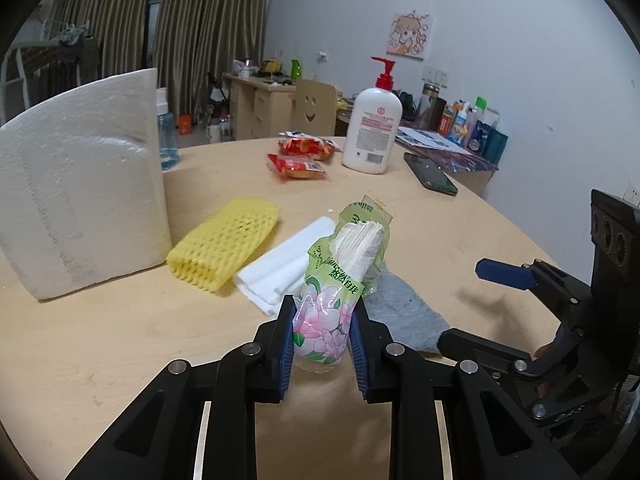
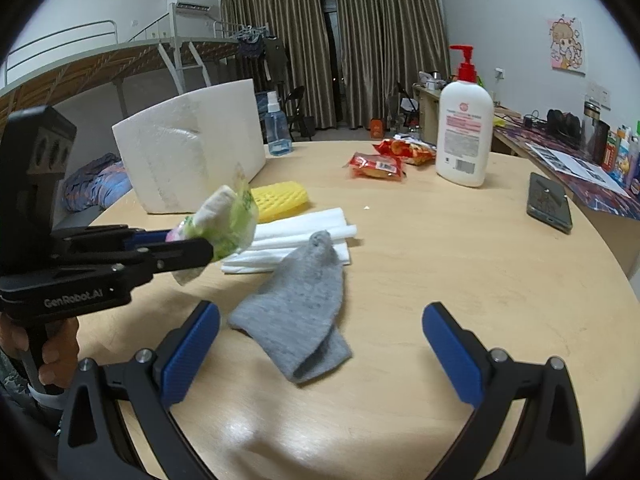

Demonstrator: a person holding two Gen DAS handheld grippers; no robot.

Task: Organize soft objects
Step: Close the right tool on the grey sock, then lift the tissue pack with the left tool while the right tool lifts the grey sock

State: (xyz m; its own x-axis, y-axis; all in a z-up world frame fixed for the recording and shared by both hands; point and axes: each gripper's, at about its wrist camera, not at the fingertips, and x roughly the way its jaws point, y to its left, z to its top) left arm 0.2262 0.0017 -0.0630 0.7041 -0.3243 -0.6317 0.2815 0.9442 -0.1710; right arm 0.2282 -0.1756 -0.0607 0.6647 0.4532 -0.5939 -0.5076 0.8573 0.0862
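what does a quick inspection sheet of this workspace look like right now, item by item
surface: round wooden table, bare at the near edge
job's things: tissue pack held off the table; grey sock, folded white cloth and yellow foam net lying flat
clutter: white foam block, lotion pump bottle, two snack packets, phone, blue spray bottle
grippers: left gripper shut on the tissue pack; right gripper open, over the grey sock
cables: nothing seen
surroundings: curtains, bunk bed, cluttered side desk

A dorm-style bedroom: loft bed [image 2: 120, 60], curtains [image 2: 360, 40], cluttered desk [image 1: 256, 92].
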